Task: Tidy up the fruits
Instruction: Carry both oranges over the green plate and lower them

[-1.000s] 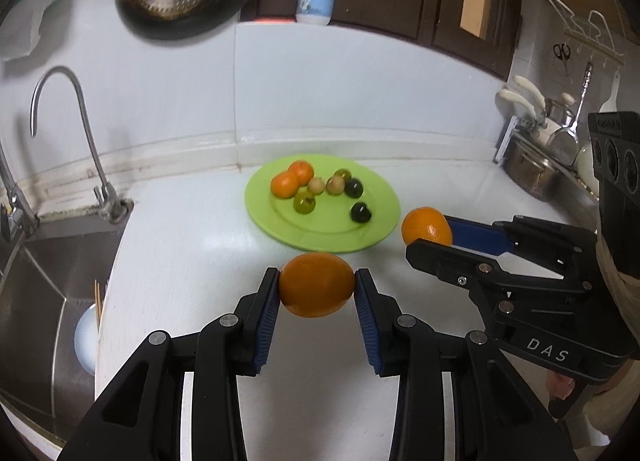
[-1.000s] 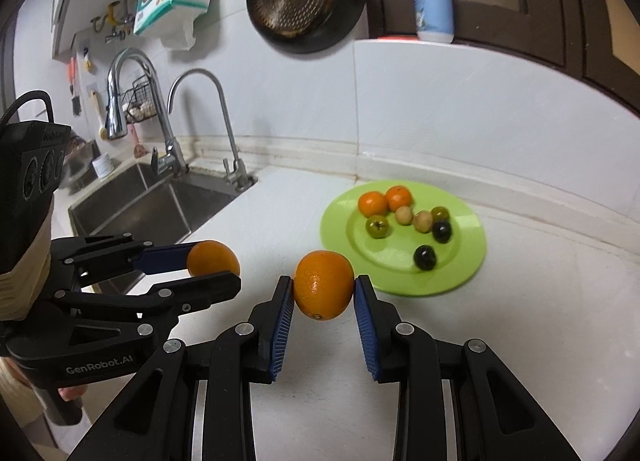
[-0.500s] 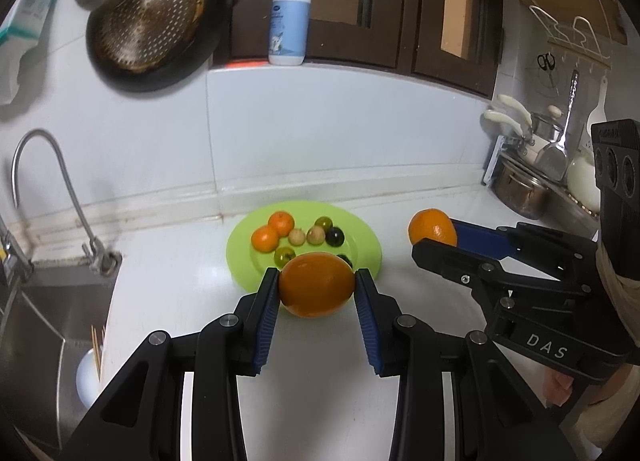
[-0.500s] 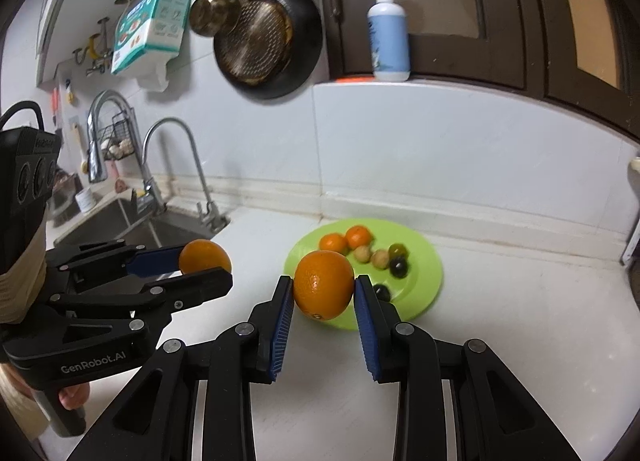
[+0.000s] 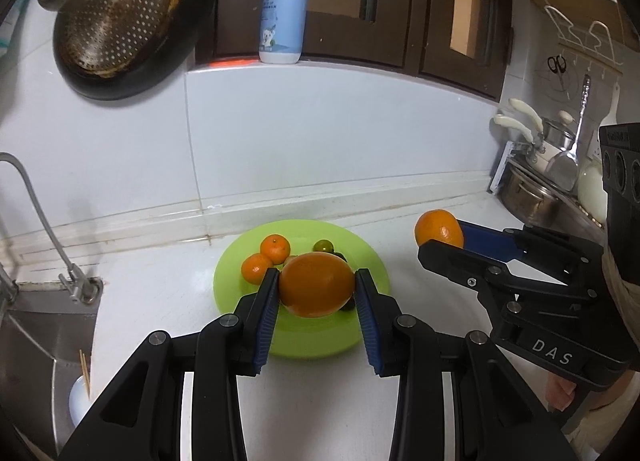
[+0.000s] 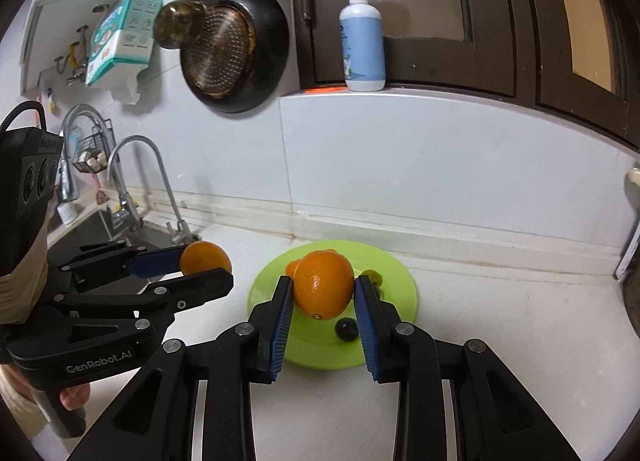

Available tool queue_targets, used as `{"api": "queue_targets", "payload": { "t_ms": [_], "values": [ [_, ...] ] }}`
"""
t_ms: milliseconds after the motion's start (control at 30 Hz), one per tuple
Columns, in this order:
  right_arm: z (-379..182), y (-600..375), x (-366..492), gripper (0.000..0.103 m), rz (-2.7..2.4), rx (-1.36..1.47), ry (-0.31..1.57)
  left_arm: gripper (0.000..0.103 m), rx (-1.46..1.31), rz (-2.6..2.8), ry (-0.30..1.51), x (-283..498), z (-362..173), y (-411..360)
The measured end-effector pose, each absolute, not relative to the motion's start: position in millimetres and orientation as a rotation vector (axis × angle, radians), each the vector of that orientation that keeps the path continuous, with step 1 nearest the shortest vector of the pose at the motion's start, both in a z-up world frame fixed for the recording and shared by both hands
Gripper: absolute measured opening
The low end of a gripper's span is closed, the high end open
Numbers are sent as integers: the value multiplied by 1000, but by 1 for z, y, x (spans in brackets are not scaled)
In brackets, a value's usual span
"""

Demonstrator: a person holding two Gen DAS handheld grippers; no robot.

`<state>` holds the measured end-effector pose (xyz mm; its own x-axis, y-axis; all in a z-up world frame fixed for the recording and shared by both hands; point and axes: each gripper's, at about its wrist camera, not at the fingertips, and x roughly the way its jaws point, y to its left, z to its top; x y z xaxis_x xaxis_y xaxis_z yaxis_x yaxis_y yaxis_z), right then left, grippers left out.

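Observation:
My left gripper is shut on a large orange and holds it above the near side of a green plate. My right gripper is shut on another orange, also in front of the plate. Each gripper shows in the other's view, the right one with its orange, the left one with its orange. On the plate lie two small tangerines, a green fruit and a dark fruit; others are hidden.
A sink and tap lie to the left. Pots and utensils stand at the right. A pan and strainer hang on the wall; a soap bottle stands on the ledge. The white counter surrounds the plate.
Both grippers have lifted and tilted up with their oranges. The plate has dropped lower in both views and now sits behind the held oranges.

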<state>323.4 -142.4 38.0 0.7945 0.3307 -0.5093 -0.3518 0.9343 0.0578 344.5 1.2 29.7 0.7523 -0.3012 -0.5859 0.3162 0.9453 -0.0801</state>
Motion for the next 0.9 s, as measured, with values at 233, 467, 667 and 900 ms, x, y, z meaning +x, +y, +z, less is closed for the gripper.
{"api": "queue_targets", "payload": {
  "t_ms": [233, 467, 667, 900],
  "values": [
    [26, -149, 352, 32, 351, -35, 581, 37, 33, -349, 664, 377, 18, -6],
    [7, -155, 380, 32, 344, -33, 633, 37, 43, -370, 708, 407, 0, -14],
    [-13, -158, 403, 32, 341, -31, 683, 37, 51, -378, 754, 429, -20, -21],
    [-35, -160, 426, 32, 344, -22, 735, 37, 59, -387, 801, 449, -44, -27]
  ]
}}
